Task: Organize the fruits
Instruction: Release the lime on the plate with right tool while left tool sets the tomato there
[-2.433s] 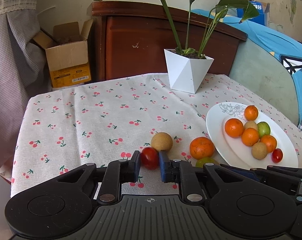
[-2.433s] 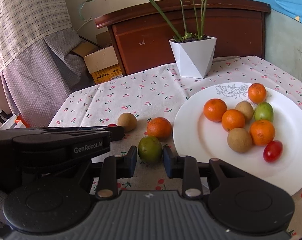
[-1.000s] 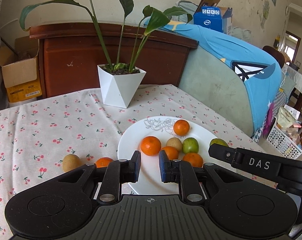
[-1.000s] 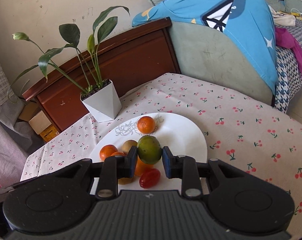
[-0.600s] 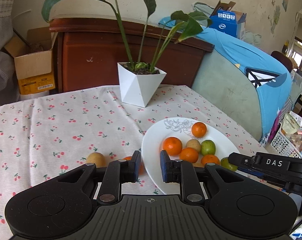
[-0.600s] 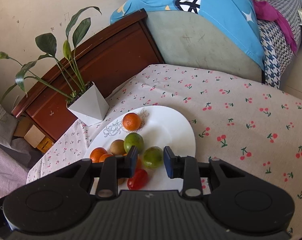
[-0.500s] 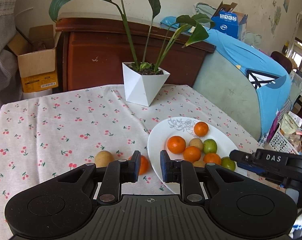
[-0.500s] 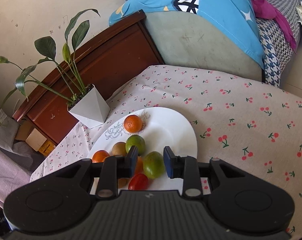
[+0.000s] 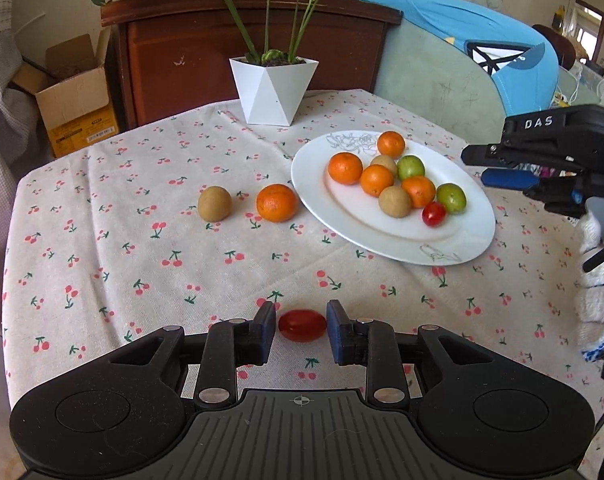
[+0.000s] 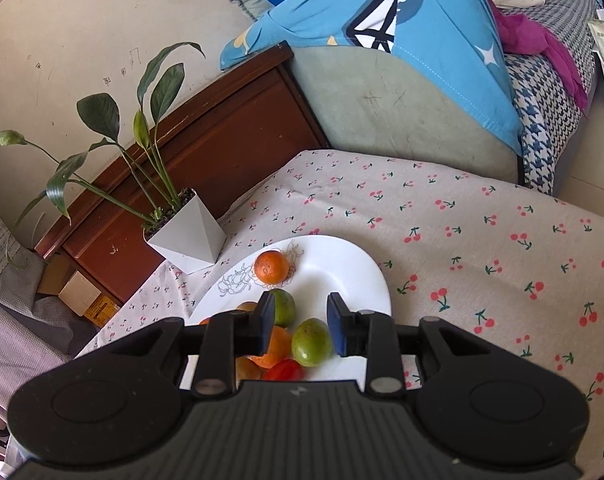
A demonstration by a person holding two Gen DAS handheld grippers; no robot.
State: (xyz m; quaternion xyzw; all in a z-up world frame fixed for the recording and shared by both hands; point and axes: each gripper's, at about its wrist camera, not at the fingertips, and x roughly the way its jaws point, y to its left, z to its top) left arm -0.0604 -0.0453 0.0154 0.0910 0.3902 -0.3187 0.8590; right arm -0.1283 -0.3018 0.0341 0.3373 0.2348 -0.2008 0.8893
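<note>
In the left wrist view a red tomato lies on the cherry-print cloth between the fingers of my left gripper. Its jaws are opening and the pads stand just off the tomato. An orange and a brown fruit sit loose on the cloth, left of the white plate. The plate holds several oranges, brown fruits, green fruits and a tomato. My right gripper hangs open over the plate, above a green fruit that rests on it untouched. This gripper also shows at the plate's right.
A white faceted plant pot stands at the table's back, in front of a dark wooden cabinet. A cardboard box sits off the table to the left. A gloved hand holds the right gripper at the right edge.
My left gripper has swung away from the plate to the near cloth, and its jaws now stand apart around the tomato. My right gripper has let the green fruit go onto the plate.
</note>
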